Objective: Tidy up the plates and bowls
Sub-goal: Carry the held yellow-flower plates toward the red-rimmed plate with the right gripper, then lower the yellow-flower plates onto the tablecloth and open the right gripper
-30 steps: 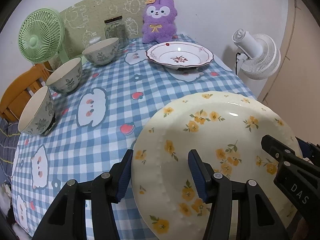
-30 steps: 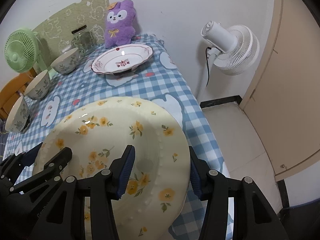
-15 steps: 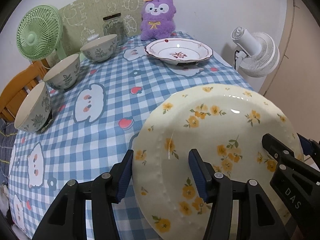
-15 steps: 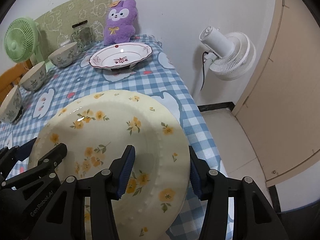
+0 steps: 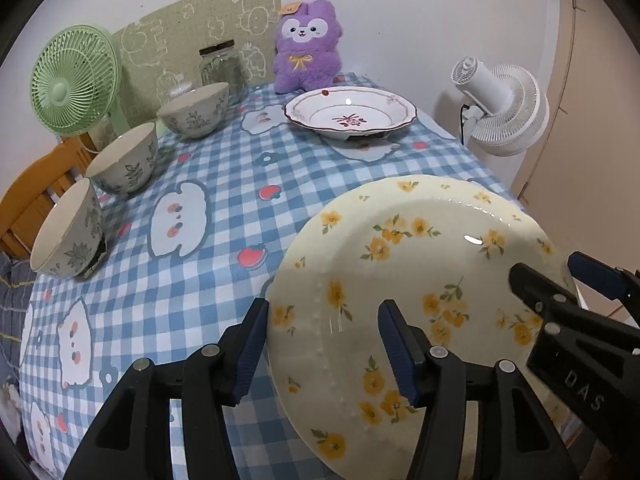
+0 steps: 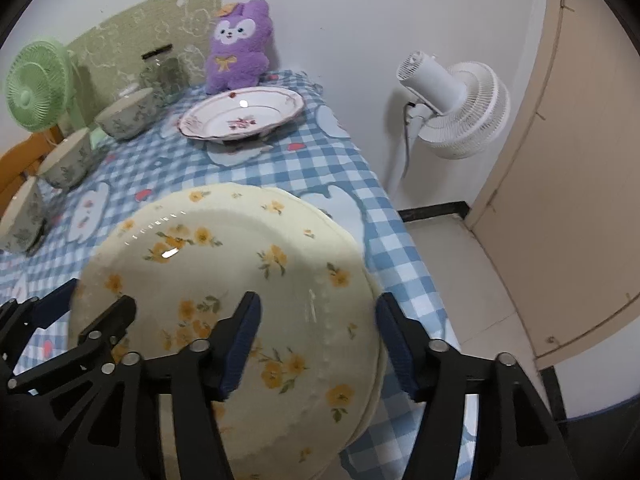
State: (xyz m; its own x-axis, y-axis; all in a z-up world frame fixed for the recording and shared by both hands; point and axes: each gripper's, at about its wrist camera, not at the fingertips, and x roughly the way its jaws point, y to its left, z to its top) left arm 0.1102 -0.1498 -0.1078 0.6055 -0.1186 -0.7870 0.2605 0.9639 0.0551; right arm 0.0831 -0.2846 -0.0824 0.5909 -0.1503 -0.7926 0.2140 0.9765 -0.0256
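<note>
A cream plate with yellow flowers (image 5: 420, 280) is held tilted above the table's near right corner; it also shows in the right wrist view (image 6: 240, 280). My left gripper (image 5: 324, 344) is shut on its left rim, one finger over and one under. My right gripper (image 6: 316, 344) is shut on its right rim; it appears in the left wrist view (image 5: 560, 284). A white plate with a red flower (image 5: 348, 114) sits at the far side. Three leaf-patterned bowls (image 5: 68, 232) (image 5: 126, 160) (image 5: 196, 112) stand along the left edge.
A blue checked cloth covers the table (image 5: 224, 208). A purple plush (image 5: 306, 48), a glass jar (image 5: 222, 68) and a green fan (image 5: 74, 84) stand at the back. A white fan (image 5: 500, 108) stands off the table's right side. A wooden chair (image 5: 32, 196) is at left.
Both grippers have lifted the yellow-flowered plate a little and carried it forward over the table; the far plate and bowls look closer.
</note>
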